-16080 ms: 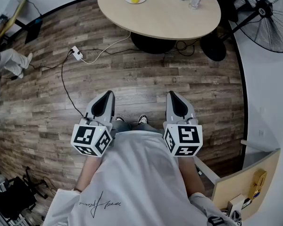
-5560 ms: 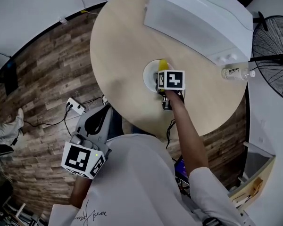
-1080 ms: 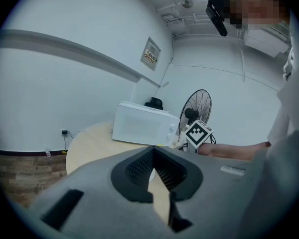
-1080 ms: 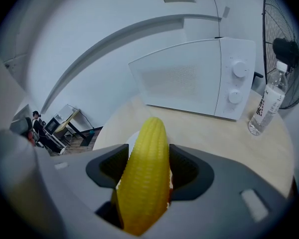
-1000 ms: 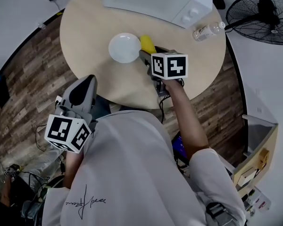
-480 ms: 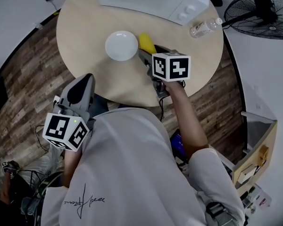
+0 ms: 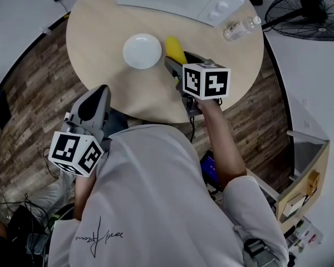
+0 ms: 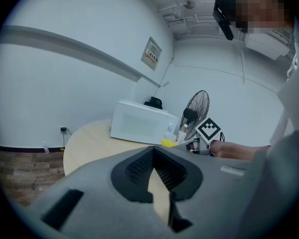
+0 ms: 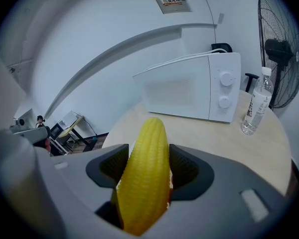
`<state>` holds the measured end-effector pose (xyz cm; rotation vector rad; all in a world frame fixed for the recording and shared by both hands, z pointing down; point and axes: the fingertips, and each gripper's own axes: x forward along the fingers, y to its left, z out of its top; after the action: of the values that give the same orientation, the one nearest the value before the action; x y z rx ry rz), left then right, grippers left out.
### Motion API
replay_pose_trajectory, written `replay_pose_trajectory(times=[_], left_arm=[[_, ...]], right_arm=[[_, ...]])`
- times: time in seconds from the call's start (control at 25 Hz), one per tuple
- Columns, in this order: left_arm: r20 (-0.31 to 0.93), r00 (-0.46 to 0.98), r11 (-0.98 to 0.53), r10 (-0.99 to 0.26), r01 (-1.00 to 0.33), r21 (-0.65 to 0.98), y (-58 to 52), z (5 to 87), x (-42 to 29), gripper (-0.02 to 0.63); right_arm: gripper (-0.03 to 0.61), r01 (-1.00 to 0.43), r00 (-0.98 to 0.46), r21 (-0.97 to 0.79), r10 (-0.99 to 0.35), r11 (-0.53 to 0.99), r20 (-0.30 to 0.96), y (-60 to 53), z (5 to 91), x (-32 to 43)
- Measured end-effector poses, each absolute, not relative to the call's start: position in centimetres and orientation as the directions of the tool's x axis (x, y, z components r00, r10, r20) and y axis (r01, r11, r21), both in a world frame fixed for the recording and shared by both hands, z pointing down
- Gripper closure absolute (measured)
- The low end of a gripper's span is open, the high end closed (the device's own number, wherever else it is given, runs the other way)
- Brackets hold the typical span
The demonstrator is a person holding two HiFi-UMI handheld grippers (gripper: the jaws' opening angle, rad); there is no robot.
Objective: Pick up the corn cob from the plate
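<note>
Corn is the nearest thing to me. The corn cob point(image 9: 144, 173) stands between the two pads of my right gripper point(image 9: 144, 156). The jaws are wide apart, but only because the cob fills the space, and both pads press on its sides. One end sits deep in the jaws and the rounded tip points forward, away from me. My left gripper point(image 8: 152, 151) hangs by my left side, short of the table, with its tips met and nothing between them. It takes no part.

Some seconds ago the cob was lying on the plate and my right gripper was reaching over it. Now, in the head view, the plate point(image 7: 142, 51) is bare and white. The cob point(image 7: 176, 50) is just beside it on the right, carried by the right gripper point(image 7: 181, 63) over the bare table point(image 7: 100, 43). During the last second almost nothing differs: the grip is the same, the jaws are equally wide, and the cob has not slipped.

From this I judge that the pick-up is done in essence, and what remains is only to keep the hold. The cob is round and ribbed and is held toward one end, so I think it could turn between the pads if I loosen them.

Farther back stand the microwave point(image 9: 189, 91), the water bottle point(image 9: 253, 108) and, off the table, the fan point(image 9: 284, 49). All are well apart from the cob and do not look disturbed.
</note>
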<state>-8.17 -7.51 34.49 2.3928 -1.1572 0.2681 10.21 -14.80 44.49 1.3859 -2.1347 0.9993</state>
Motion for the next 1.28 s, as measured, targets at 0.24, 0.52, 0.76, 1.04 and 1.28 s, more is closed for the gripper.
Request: replay_pose_trajectory(times=[0.24,0.52,0.76,1.04,1.28], left_arm=[[0.369,0.619,-0.53,-0.693,-0.785,0.321,-7.0,34.7,-8.1,0.615],[0.372,0.613,-0.512,-0.697,-0.789,0.34,-6.9,35.2,-8.7,0.615],[0.379,0.566,-0.503,-0.732,-0.825,0.26,-7.8,34.4,-9.9,0.615],[0.366,0.576,-0.49,-0.73,-0.816,0.307,-7.8,34.4,-10.4,0.615],[0.354,0.567,-0.457,-0.744,-0.818,0.349,-8.1,34.4,-10.9,0.619]], right_arm=[[0.308,-0.899,-0.434,-0.359,-0.634,0.252,0.641,-13.8,43.8,10.4],[0.31,-0.9,-0.43,-0.353,-0.662,0.256,0.614,-12.8,42.4,10.3],[0.31,-0.9,-0.423,-0.358,-0.69,0.247,0.588,-12.2,41.1,10.4],[0.31,-0.905,-0.404,-0.358,-0.723,0.229,0.561,-11.0,40.0,10.7],[0.31,-0.907,-0.392,-0.359,-0.754,0.221,0.527,-10.1,38.8,11.0]])
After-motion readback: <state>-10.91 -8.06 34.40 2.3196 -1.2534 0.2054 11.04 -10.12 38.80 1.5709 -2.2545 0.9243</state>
